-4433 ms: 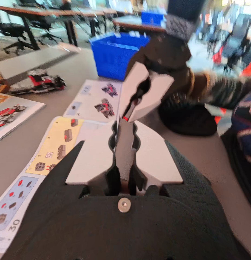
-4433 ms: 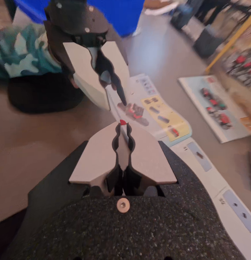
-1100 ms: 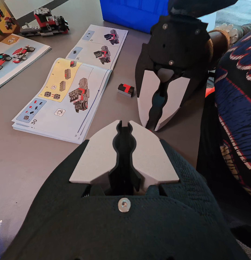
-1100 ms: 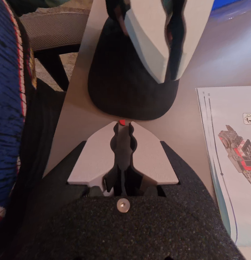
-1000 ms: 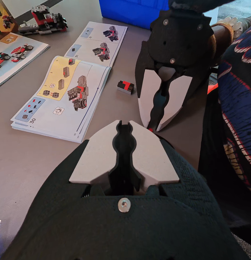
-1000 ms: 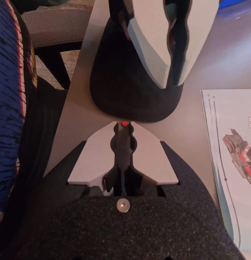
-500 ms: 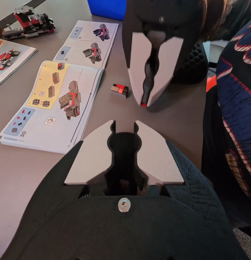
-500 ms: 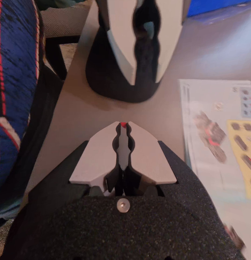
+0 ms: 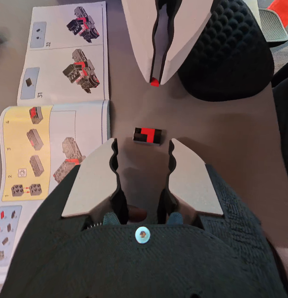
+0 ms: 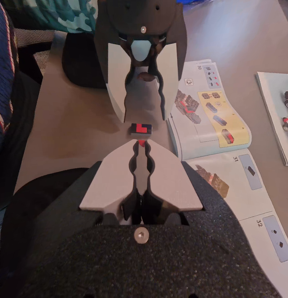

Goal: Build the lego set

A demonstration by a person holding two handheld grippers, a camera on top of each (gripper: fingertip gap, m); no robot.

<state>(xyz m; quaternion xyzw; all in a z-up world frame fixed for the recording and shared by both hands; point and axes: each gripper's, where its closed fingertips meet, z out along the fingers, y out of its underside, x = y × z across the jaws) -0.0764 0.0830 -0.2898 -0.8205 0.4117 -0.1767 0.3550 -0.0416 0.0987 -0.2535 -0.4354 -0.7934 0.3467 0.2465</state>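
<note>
A small black, red and grey lego block [image 9: 147,135] lies on the grey table, also seen in the right wrist view [image 10: 141,129]. My left gripper [image 9: 143,141] is open and hangs just above it, one finger on each side; it shows from the front in the right wrist view [image 10: 143,120]. My right gripper [image 10: 141,141] is shut on a small red lego piece [image 10: 141,143] that pokes out at its tips. It points at the block from the far side in the left wrist view [image 9: 154,82], with the red piece [image 9: 154,83] visible.
An open instruction booklet [image 9: 59,103] lies left of the block, also in the right wrist view [image 10: 209,116]. A second booklet [image 10: 275,116] lies beyond. A black bumpy cushion-like object [image 9: 227,53] sits by the table edge. A person's patterned sleeve [image 10: 4,67] is at the left. The left gripper's tips are roughly 6 cm from the right gripper's.
My left gripper has opened wide and moved forward over the block. My right gripper, still holding the red piece, has swung round to face the block from the opposite side.
</note>
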